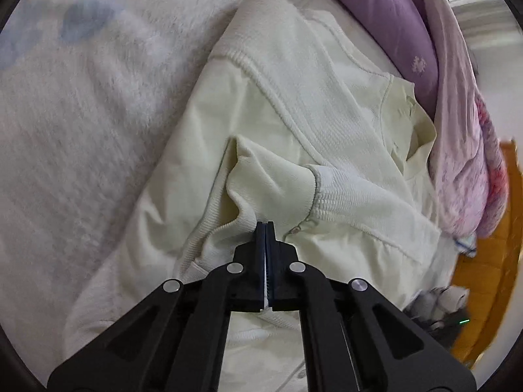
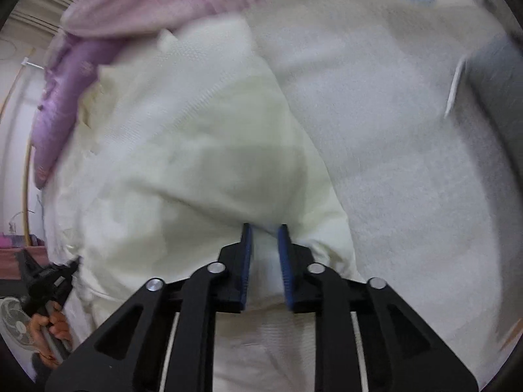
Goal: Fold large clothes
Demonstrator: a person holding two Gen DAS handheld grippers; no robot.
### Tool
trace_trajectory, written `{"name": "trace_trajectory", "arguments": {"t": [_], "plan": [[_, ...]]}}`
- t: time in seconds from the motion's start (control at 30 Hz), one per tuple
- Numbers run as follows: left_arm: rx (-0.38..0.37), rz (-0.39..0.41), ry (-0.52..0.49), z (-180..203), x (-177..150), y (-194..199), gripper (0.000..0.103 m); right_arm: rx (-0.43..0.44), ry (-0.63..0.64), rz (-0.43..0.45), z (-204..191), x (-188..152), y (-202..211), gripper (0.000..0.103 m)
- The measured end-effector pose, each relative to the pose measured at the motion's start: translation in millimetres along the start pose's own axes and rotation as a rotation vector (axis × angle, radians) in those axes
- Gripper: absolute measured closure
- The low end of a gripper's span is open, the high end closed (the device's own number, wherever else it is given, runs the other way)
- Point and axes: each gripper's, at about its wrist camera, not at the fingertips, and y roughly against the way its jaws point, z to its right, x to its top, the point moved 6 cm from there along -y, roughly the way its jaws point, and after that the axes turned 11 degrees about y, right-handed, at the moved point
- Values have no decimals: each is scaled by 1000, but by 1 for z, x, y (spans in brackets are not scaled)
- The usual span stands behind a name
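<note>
Cream jacket (image 1: 294, 124) is the big piece of clothing here, and it lies spread on a fluffy white blanket (image 1: 98, 104). In the left wrist view, the jacket has a ribbed band running across it and a sleeve with a ribbed cuff (image 1: 330, 192) folded over its middle. The left gripper (image 1: 265, 228) has its two black arms pulled tight together. A thin bit of the jacket cloth is pinched between its blue pads, right by the sleeve fold. A purple quilt (image 1: 392, 23) and a pink one (image 1: 464, 150) sit bunched up beside the jacket's far side, touching it. An orange floor shows past the bed at the right edge.

In the right wrist view, the picture is blurry. The same jacket (image 2: 183, 150) fills the middle, with the white blanket (image 2: 408, 179) on its right side. The right gripper (image 2: 265, 228) has its jaws part way apart, with a gap between the blue pads (image 2: 283, 261). A puffy fold of the jacket sits in that gap, and the pads look like they are squeezing it from both sides. The purple quilt (image 2: 55, 104) lies at the upper left. Down at the left edge, a hand (image 2: 49, 326) holds the handle of the other gripper. A small fan (image 2: 13, 323) is just behind it.
</note>
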Motion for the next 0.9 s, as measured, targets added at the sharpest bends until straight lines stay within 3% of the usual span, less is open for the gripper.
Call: {"name": "trace_trajectory", "arguments": {"t": [0.03, 0.07, 0.1, 0.27, 0.37, 0.43, 0.5, 0.63, 0.67, 0.73, 0.77, 0.83, 0.9], "plan": [[7, 1, -13, 1, 0, -2, 100, -26, -6, 52, 3, 12, 9, 44], [2, -5, -12, -3, 0, -4, 100, -46, -26, 105, 8, 30, 15, 31], [-13, -11, 8, -6, 1, -5, 100, -28, -41, 122, 11, 41, 14, 25], [-19, -4, -16, -7, -1, -5, 100, 71, -154, 72, 34, 104, -35, 25], [-35, -7, -18, -6, -2, -6, 100, 257, -246, -7, 31, 117, -68, 30], [-49, -11, -8, -7, -2, -6, 100, 271, -232, -52, 25, 119, -80, 76], [-45, -10, -12, -8, -2, -5, 100, 183, -134, -6, 19, 121, -68, 93], [-19, -2, -41, -5, -3, -6, 100, 1, 21, 138, 10, 117, -22, 96], [-15, -2, -44, -4, -3, -7, 100, -87, 47, 164, 16, 115, -18, 96], [-11, 0, -46, -3, -3, -8, 100, -206, -7, 118, 44, 111, -34, 93], [-11, 0, -46, -3, -3, -9, 100, -188, -51, 91, 51, 108, -44, 92], [-13, -1, -50, -3, -3, -8, 100, -31, -162, 61, 64, 104, -63, 93], [-17, -5, -57, -2, -4, -6, 99, -11, -156, 93, 61, 107, -57, 92]]}}
